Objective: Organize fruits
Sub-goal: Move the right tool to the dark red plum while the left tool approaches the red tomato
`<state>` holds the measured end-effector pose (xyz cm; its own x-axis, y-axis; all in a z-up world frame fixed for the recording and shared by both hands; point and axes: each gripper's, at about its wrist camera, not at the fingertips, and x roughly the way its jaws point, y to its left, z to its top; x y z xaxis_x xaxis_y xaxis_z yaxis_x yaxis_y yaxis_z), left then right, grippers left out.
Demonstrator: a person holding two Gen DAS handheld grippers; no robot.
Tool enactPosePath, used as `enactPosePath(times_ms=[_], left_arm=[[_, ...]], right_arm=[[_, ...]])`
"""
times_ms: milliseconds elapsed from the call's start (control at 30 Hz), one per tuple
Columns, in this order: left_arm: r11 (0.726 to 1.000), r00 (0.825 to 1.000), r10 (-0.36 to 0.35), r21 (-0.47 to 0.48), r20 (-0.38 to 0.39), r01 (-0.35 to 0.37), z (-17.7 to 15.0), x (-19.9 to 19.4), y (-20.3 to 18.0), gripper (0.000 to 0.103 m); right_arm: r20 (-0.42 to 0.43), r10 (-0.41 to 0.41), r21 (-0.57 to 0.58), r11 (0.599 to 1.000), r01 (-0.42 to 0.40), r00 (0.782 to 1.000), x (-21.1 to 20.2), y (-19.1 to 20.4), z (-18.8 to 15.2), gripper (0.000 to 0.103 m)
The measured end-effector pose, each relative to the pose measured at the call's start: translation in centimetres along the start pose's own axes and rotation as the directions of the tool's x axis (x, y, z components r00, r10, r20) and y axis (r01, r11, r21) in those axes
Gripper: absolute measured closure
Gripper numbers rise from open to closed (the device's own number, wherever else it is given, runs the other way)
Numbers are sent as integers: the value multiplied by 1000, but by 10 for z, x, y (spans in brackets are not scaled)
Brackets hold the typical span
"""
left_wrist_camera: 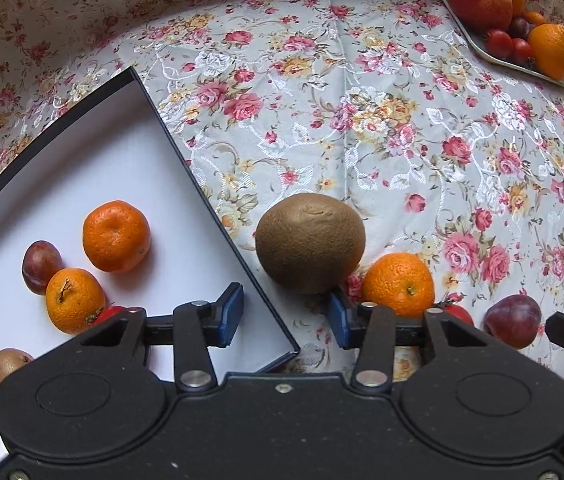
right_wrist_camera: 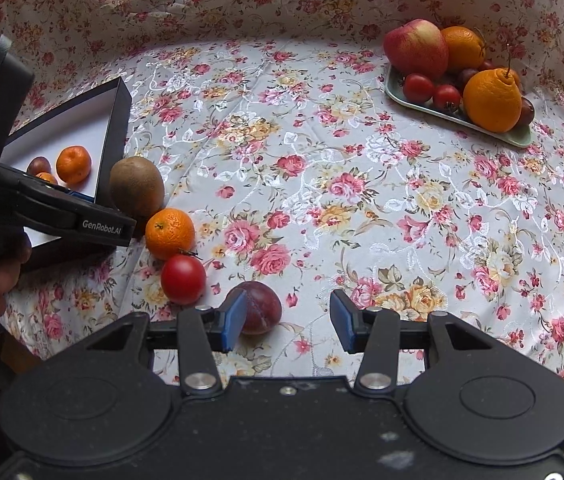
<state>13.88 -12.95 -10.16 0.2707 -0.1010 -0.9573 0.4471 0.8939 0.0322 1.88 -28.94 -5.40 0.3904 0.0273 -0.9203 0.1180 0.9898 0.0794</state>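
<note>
Looking along the left claw [left_wrist_camera: 284, 314], its fingers stand wide apart and empty, with the kiwi [left_wrist_camera: 310, 243] just ahead at 12 o'clock on the flowered surface [left_wrist_camera: 362, 128]. A tangerine [left_wrist_camera: 398, 285] sits at 2 o'clock, touching the kiwi; the dark-rimmed box [left_wrist_camera: 169, 136] at 9 o'clock already holds several fruits. The step in hand seems to be collecting the kiwi; the fingers must advance around it, then close.

From the right wrist, the right claw [right_wrist_camera: 284, 322] is likewise spread and empty, a plum [right_wrist_camera: 259, 307] beside its left pad, a tomato [right_wrist_camera: 183, 279] at 10 o'clock, a tray [right_wrist_camera: 518, 138] of fruit at 2 o'clock.
</note>
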Motion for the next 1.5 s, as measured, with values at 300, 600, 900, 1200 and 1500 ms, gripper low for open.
enactPosePath(times_ms=[300, 600, 900, 1200, 1500], left_arm=[[999, 1000, 18, -45, -12, -18, -2, -1, 19, 49], [997, 998, 63, -33, -30, -63, -7, -1, 25, 48], [991, 990, 122, -39, -69, -125, -8, 0, 31, 49], [996, 996, 82, -29, -22, -83, -5, -23, 22, 49], [1000, 1000, -17, -10, 22, 17, 5, -40, 4, 49]], right_arm=[[-9, 9, -14, 1000, -9, 1000, 0, 3, 0, 54], [-12, 8, -27, 1000, -8, 1000, 2, 5, 0, 54], [-43, -3, -54, 999, 0, 999, 13, 9, -7, 54], [-64, -18, -84, 996, 13, 998, 29, 20, -5, 54], [-39, -70, -97, 993, 66, 997, 41, 16, 4, 54]])
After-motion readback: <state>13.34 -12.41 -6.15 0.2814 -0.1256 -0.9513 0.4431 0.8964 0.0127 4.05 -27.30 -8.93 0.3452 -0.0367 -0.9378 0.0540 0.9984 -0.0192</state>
